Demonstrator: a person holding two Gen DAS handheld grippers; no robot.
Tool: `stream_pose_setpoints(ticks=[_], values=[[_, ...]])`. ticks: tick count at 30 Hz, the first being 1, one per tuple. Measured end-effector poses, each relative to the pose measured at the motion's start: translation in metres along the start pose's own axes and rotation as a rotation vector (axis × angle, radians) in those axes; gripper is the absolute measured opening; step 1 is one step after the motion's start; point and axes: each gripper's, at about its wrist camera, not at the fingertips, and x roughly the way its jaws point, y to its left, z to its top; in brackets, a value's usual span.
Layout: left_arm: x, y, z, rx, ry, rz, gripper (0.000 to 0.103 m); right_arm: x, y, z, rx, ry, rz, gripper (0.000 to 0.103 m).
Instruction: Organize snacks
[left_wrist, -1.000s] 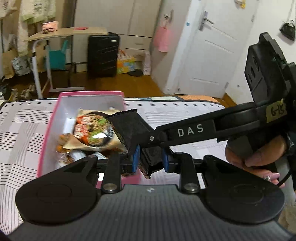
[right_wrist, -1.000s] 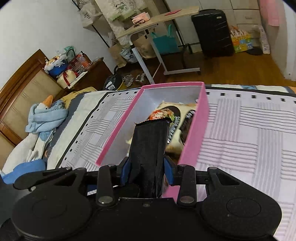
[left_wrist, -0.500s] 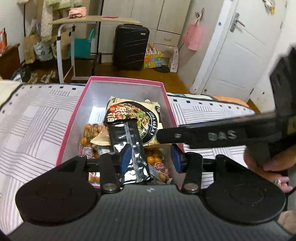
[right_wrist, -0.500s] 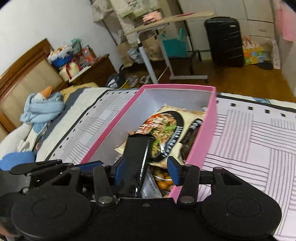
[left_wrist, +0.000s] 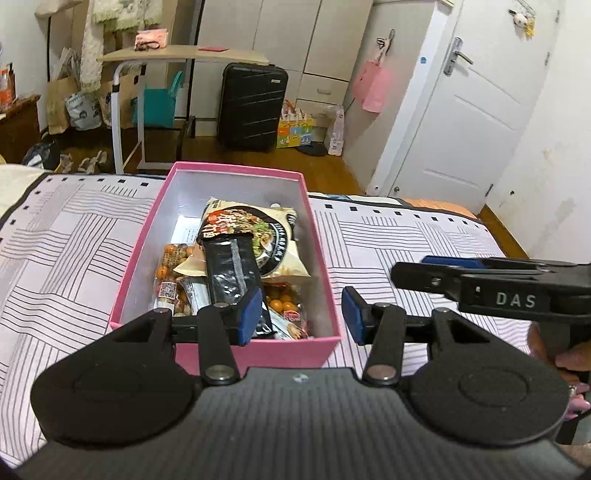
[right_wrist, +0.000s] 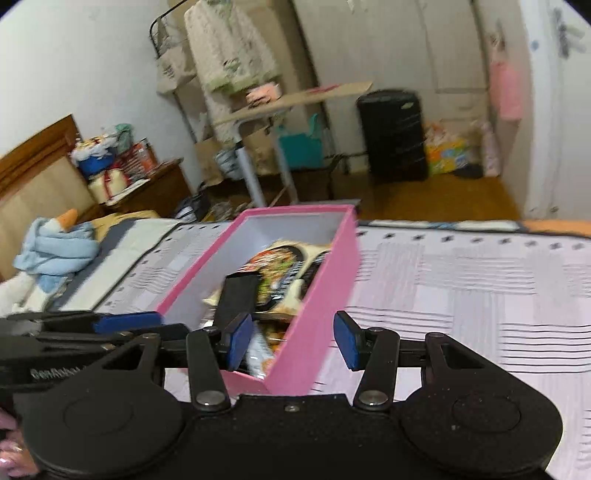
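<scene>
A pink box (left_wrist: 140, 243) sits on the striped bed cover and also shows in the right wrist view (right_wrist: 325, 295). Inside lie a black snack packet (left_wrist: 231, 273), a noodle bag (left_wrist: 266, 229) and orange wrapped snacks (left_wrist: 173, 258). The black packet (right_wrist: 238, 295) rests on the other snacks. My left gripper (left_wrist: 301, 314) is open and empty just above the box's near end. My right gripper (right_wrist: 291, 341) is open and empty by the box's near right corner; it also shows in the left wrist view (left_wrist: 443, 269), to the right of the box.
The striped bed cover (left_wrist: 66, 251) spreads around the box. A blue plush toy (right_wrist: 55, 251) lies at the bed's head. On the floor beyond stand a black suitcase (left_wrist: 251, 107), a side table (left_wrist: 181, 59) and a white door (left_wrist: 472, 122).
Both grippers were shut on the black packet; both have opened and let it go into the box. Both have drawn back from the box, the right gripper to the box's right.
</scene>
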Motion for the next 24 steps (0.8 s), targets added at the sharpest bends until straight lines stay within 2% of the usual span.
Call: stream_pose_setpoints(ticks=[2, 4, 8, 12, 15, 24], values=[[-0.01, -0.009, -0.001, 0.02, -0.01, 0.008, 0.048, -0.014, 0.007, -0.003, -0.057, -0.012, -0.123, 0.055], [-0.019, -0.017, -0.002, 0.036, -0.015, 0.02, 0.051, -0.03, 0.009, -0.007, -0.086, -0.048, -0.172, 0.055], [-0.034, -0.035, -0.006, 0.09, -0.01, 0.034, 0.057, -0.056, 0.004, -0.01, -0.022, -0.031, -0.216, 0.055], [-0.048, -0.051, -0.011, 0.122, -0.008, 0.037, 0.058, -0.093, 0.009, -0.017, -0.024, -0.08, -0.219, 0.06], [-0.06, -0.062, -0.015, 0.13, -0.022, 0.033, 0.063, -0.114, 0.01, -0.026, -0.009, -0.111, -0.21, 0.063], [-0.078, -0.09, -0.036, 0.125, -0.06, 0.107, 0.067, -0.127, 0.004, -0.053, 0.026, -0.11, -0.276, 0.071]])
